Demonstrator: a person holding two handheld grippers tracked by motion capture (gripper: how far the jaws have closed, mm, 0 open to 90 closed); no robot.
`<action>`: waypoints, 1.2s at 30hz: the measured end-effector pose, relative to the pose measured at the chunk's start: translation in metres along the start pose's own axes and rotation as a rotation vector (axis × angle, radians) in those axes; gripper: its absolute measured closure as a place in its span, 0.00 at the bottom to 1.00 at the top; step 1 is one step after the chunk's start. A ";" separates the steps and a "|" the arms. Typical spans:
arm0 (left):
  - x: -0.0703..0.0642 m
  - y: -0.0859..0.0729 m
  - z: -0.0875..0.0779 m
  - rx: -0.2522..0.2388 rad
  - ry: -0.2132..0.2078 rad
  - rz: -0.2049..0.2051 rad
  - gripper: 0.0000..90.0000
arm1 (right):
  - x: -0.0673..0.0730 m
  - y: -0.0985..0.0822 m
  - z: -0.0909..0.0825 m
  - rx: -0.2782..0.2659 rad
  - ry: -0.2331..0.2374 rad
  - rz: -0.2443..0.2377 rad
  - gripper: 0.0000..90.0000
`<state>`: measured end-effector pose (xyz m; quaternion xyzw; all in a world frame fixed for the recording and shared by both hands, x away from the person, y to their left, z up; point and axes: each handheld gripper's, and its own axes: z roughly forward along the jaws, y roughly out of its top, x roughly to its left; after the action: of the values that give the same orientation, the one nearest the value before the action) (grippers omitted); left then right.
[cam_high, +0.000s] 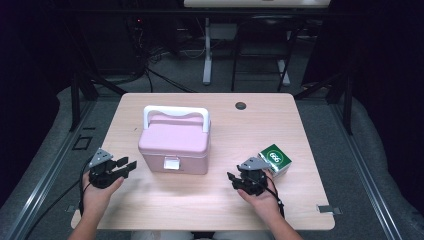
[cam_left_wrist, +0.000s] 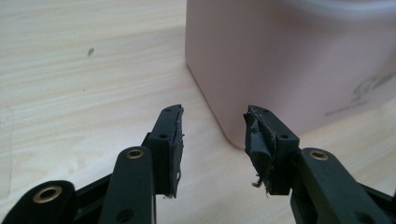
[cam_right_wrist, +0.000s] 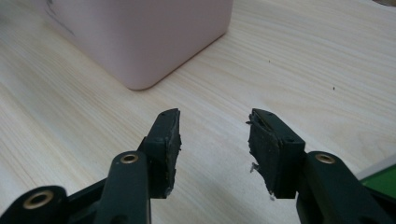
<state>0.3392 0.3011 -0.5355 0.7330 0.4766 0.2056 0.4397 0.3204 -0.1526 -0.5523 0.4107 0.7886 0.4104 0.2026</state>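
Grippers: left gripper (cam_high: 128, 165) and right gripper (cam_high: 233, 178) flank pink box (cam_high: 175, 142), jaws apart, empty.
Advice: square up to box before gripping.

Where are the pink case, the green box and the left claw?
pink case (cam_high: 175, 140), high view, lid top.
green box (cam_high: 274, 158), high view, green top face.
left claw (cam_high: 126, 165), high view, between its fingertips.

Table brightly lit – dark surroundings, gripper views softly blurred.

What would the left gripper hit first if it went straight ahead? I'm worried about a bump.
Probably the pink box: the left gripper points at its near bottom corner, with bare table between them.
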 end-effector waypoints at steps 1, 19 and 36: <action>0.003 0.005 0.004 0.003 -0.001 -0.021 0.65 | -0.002 0.005 0.002 -0.005 0.001 0.021 0.65; 0.004 0.021 0.040 -0.007 -0.024 0.025 0.79 | -0.005 0.030 0.052 -0.048 0.013 0.076 0.77; -0.013 0.022 0.041 -0.010 -0.066 0.023 0.79 | -0.004 0.044 0.059 -0.096 0.011 0.100 0.79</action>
<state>0.3738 0.2676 -0.5367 0.7426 0.4524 0.1887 0.4563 0.3829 -0.1127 -0.5509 0.4372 0.7476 0.4596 0.1968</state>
